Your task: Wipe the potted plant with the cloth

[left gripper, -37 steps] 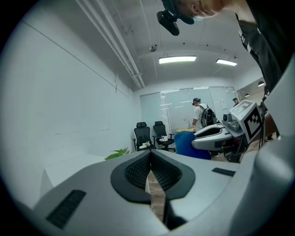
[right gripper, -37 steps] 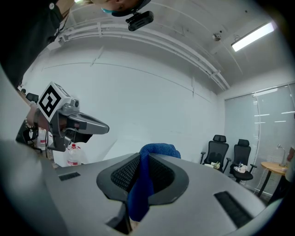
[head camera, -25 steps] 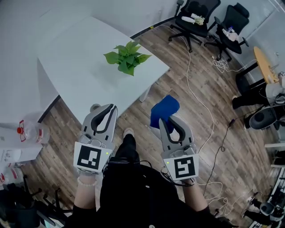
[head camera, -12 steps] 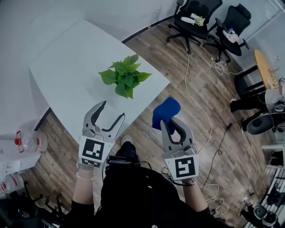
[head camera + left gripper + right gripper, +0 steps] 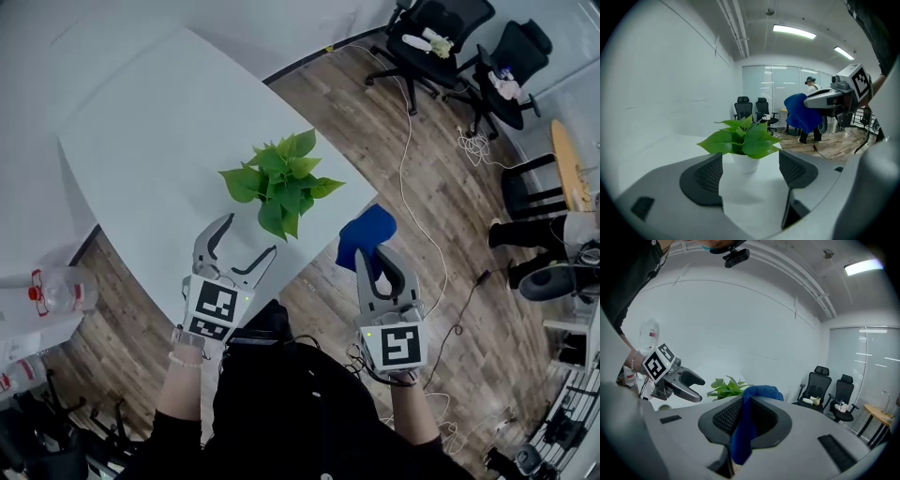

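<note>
Left gripper (image 5: 248,236): jaws spread wide and just been opening. Nothing sits between the pads. Its own view looks through the gap at bare tabletop and, further off, the potted plant (image 5: 743,143). No contact with plant or table that I can see.

Right gripper (image 5: 373,255): jaws closed on the blue cloth (image 5: 367,232). In its own view the cloth is pinched between the two ribbed pads, with a bunch standing above the tips and a tail hanging below them.

Pose: both grippers are held out ahead of the person's dark torso at the bottom of the head view, marker cubes turned to the camera. The left one sits lower centre-left over the near edge of the white table (image 5: 141,141), angled up and to the right toward the plant. The left wrist (image 5: 185,360) behind it wears a bead bracelet. The right one sits lower centre-right over the wooden floor (image 5: 450,253), pointing almost straight up the frame, beside the table's corner.

Task's things: the plant stands upright in a white pot at frame centre, on the table near its right corner, leaves green and broad. The cloth hangs just to the lower right of the leaves, near but apart.

Surroundings: office chairs (image 5: 427,42) upper right, a water bottle (image 5: 52,291) at the left edge.
</note>
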Motion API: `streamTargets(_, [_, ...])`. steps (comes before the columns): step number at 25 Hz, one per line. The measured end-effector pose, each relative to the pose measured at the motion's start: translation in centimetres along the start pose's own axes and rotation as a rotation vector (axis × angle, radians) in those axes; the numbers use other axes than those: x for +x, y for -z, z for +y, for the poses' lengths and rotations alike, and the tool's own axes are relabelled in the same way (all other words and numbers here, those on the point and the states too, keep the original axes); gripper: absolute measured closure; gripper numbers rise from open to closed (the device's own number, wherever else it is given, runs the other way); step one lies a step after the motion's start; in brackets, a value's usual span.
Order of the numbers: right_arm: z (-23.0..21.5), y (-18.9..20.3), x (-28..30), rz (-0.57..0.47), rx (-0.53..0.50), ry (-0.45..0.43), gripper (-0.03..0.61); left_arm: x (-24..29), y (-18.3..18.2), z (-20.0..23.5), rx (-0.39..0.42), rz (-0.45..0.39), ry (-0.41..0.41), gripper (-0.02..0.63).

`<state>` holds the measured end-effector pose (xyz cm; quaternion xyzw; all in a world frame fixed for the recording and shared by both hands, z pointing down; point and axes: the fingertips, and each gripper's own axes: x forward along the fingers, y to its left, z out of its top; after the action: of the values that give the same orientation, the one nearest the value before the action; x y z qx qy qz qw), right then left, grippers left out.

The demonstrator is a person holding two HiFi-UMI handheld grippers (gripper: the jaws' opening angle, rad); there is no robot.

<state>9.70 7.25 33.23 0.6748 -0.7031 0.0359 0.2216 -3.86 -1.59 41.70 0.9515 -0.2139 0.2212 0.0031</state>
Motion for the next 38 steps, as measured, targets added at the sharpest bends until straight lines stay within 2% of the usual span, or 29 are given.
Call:
streamTargets(4, [-0.2,0.1,2.7,0.022,-0.01,-0.008,0.5,1.6,3.4,1.3,-0.021,0.061,0.007,0.244])
streamTargets(9, [-0.7,-0.2,5.0,0.012,0.043,0.001,0.5,3.9,5.0,2.1,-0.043,0.086,0.033,0.236])
streamTargets(15, [-1.1,1.7,6.1,0.101,-0.014,-0.01,0.5,6.2,5.9,2.1,-0.034,0.089,0.05,0.222])
streamTargets(19, [-1.5,2.0,7.0,0.093,0.011,-0.013,0.5,7.7,5.9,1.5,-0.057,0.074,0.067,0.218])
streamTargets(23, [-2.7,2.8,7.9,0.109,-0.011,-0.022,0.5,9.1,5.5,1.3,-0.089,0.052,0.064,0.217])
streamTargets(28, [-4.0,4.0,9.0,0.151,-0.039,-0.055,0.5,9.9,5.0,1.4,-0.133,0.034,0.046,0.216])
streamTargets(33, [-6.2,4.9,10.7,0.146,-0.061,-0.101,0.5,10.5,4.3,1.7,-0.154,0.022,0.016,0.216])
streamTargets(38, [-8.0,4.2,14.8,0.092,-0.145,-0.229,0.5,10.9,4.3,2.0,-0.144,0.027,-0.012,0.218])
